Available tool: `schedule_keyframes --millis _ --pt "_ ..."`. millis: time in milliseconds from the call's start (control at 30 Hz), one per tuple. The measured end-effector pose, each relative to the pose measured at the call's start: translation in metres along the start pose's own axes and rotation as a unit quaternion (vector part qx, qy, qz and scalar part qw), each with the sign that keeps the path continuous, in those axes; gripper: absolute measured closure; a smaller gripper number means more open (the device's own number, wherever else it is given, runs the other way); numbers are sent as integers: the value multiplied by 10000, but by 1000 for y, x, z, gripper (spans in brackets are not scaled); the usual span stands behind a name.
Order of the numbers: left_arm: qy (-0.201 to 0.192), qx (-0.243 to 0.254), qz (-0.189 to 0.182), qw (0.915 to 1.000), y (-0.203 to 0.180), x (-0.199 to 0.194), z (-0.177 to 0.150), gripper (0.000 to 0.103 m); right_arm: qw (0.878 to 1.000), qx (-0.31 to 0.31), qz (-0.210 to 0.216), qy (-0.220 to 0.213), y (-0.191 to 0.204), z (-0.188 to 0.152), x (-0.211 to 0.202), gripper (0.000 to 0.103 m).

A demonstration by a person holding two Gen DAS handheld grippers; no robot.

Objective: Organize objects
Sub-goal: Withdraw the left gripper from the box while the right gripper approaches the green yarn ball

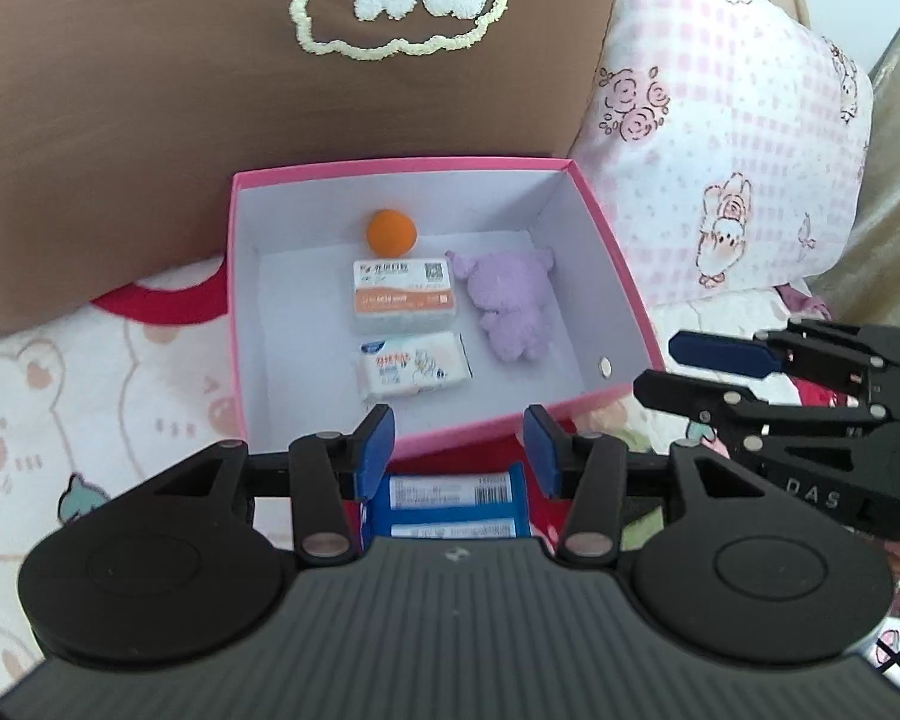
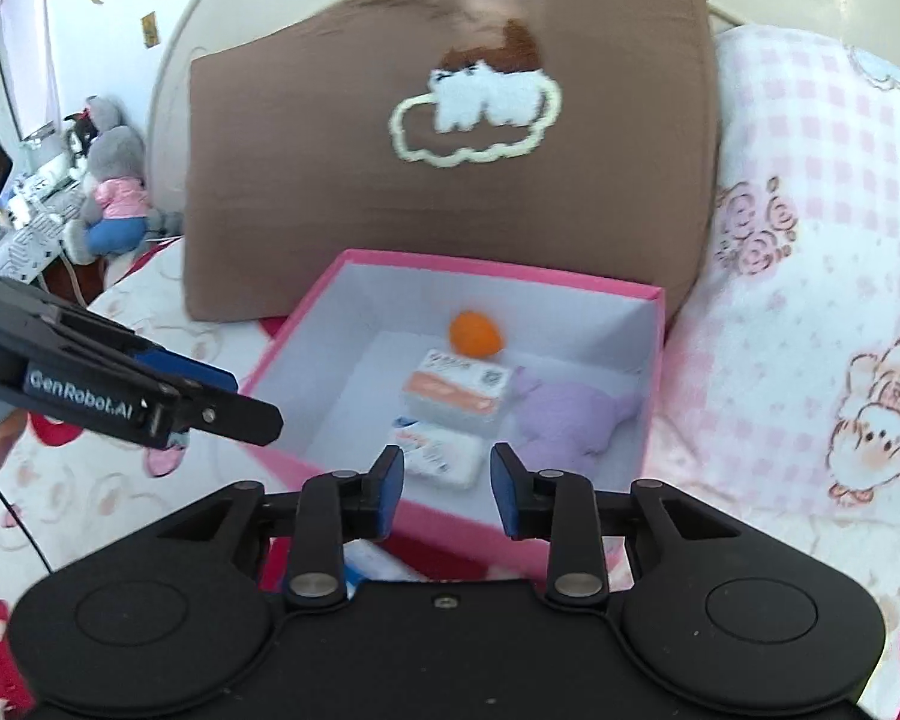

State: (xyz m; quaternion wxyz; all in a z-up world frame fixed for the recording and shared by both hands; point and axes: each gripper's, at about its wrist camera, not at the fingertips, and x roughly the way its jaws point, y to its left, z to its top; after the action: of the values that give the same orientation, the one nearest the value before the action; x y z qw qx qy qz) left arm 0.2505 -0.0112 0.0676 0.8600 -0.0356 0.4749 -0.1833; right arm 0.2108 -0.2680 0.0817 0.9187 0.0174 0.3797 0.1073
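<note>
A pink box [image 1: 402, 167] with a white inside stands on the bed. It holds an orange ball [image 1: 390, 232], an orange-and-white carton [image 1: 403, 295], a white tissue pack [image 1: 414, 367] and a purple plush [image 1: 510, 300]. My left gripper [image 1: 457, 450] hovers over the box's near wall, open, with nothing gripped. Beneath it, in front of the box, lies a blue packet [image 1: 450, 504]. My right gripper [image 2: 447, 480] is open too, above the same near wall, with the tissue pack [image 2: 444, 456] showing through the gap. Each gripper appears in the other's view: right [image 1: 657, 367], left [image 2: 258, 402].
A brown cushion [image 1: 270, 90] leans up right behind the box. A pink checked pillow [image 1: 720, 120] lies to its right. The bear-print sheet [image 1: 90, 390] spreads to the left. A grey plush toy [image 2: 111, 192] sits by a desk far left.
</note>
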Motion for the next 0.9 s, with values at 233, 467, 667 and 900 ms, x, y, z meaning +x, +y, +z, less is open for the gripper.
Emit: schedule_keyframes --millis 233,467,667,900 --pt "-240 62 -50 9997 -5 -46 -20 56 9994 -292 -33 -203 20 0 -32 41" --pt "-384 90 -63 9992 -12 -82 -39 50 9990 -317 13 -328 30 -7 -60 27" --pt "-325 -171 38 9993 -8 -89 -53 41 9980 -441 -45 -455 39 -21 -79 7" --pt "25 -83 -174 9998 -13 -85 -68 37 9992 -357 163 -118 39 -38 -85 6"
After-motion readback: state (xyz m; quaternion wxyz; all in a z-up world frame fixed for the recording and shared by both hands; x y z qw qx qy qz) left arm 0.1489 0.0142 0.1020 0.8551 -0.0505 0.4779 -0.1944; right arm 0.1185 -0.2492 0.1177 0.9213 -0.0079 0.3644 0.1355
